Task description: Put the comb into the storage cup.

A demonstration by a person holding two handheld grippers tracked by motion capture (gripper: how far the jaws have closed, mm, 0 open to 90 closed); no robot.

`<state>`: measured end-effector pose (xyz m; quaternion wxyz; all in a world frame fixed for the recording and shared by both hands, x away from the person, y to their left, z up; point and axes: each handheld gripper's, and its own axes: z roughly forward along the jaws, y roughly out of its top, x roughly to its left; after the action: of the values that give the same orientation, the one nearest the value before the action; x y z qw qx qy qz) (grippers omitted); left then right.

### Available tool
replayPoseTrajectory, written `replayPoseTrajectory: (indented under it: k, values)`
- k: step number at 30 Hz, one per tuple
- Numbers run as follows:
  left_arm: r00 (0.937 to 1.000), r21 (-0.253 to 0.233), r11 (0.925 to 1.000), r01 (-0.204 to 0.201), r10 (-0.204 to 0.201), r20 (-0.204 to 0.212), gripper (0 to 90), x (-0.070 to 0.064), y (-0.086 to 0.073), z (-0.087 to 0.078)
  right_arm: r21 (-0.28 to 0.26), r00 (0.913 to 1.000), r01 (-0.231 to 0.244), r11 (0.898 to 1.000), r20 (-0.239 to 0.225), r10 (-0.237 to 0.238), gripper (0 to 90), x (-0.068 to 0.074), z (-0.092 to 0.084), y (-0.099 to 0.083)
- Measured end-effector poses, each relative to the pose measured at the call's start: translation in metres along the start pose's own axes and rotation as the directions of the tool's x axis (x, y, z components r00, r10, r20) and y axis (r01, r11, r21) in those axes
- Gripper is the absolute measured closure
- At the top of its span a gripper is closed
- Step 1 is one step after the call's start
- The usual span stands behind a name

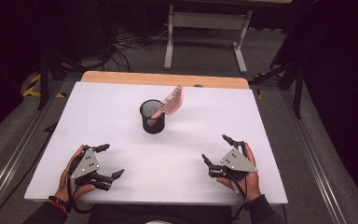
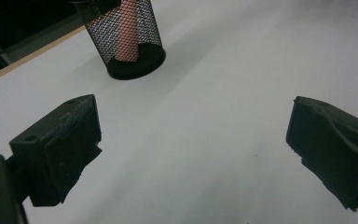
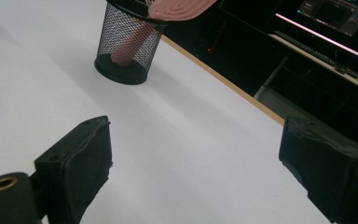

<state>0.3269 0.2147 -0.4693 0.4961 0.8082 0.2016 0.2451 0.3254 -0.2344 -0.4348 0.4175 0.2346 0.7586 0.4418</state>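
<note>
table (image 1: 121,121): white top, the largest item, with a wooden strip (image 1: 165,79) showing along its far edge. it carries everything listed below.

my left gripper (image 1: 106,161): held in my left hand (image 1: 72,175) at the near left part of the table, grey three-cornered plate on top. jaws spread wide, nothing between them; in the left gripper view there is bare white table between the two black pads. it is well apart from the cup.

my right gripper (image 1: 219,149): held in my right hand (image 1: 242,179) at the near right part of the table, also with a grey plate on top. jaws spread wide, gripping nothing; in the right gripper view the gap between the pads shows table and its far edge.

mesh cup (image 1: 152,116): black wire mesh, round, upright, solid black base, standing near the middle of the table, towards the far side, between my two grippers and beyond both.

pink brush (image 1: 170,102): its handle stands inside the mesh cup, seen through the mesh in both gripper views; it leans, and its broad ribbed head sticks out above the rim, tilted to the right in the high view. neither gripper touches it.
</note>
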Motion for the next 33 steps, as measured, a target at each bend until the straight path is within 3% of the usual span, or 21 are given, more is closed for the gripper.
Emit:
replayPoseTrajectory:
  k: [6, 16, 22, 33]
  values:
    - [1.0000, 0.000, 1.0000, 0.004, -0.004, 0.002, 4.1, 0.001, 0.000, 0.000, 0.010, 0.9993, -0.036, 0.999, -0.011, 0.037, 9.7, -0.004, -0.004, -0.008]
    - [0.9998, -0.010, 0.9997, 0.021, -0.021, 0.004, 4.1, 0.003, 0.000, 0.001, 0.040, 0.9993, -0.029, 0.999, 0.026, 0.028, 6.0, -0.007, -0.011, -0.020]
    - [0.9998, -0.016, 0.9997, 0.019, -0.019, 0.000, 4.1, 0.004, 0.001, 0.001, 0.051, 0.9975, -0.068, 0.996, 0.021, 0.067, 4.5, -0.010, -0.015, -0.029]
    - [0.9998, -0.022, 0.9997, 0.009, -0.009, -0.019, 4.0, 0.004, 0.002, -0.002, 0.049, 0.9984, -0.056, 0.997, 0.012, 0.056, 4.2, -0.008, -0.013, -0.029]
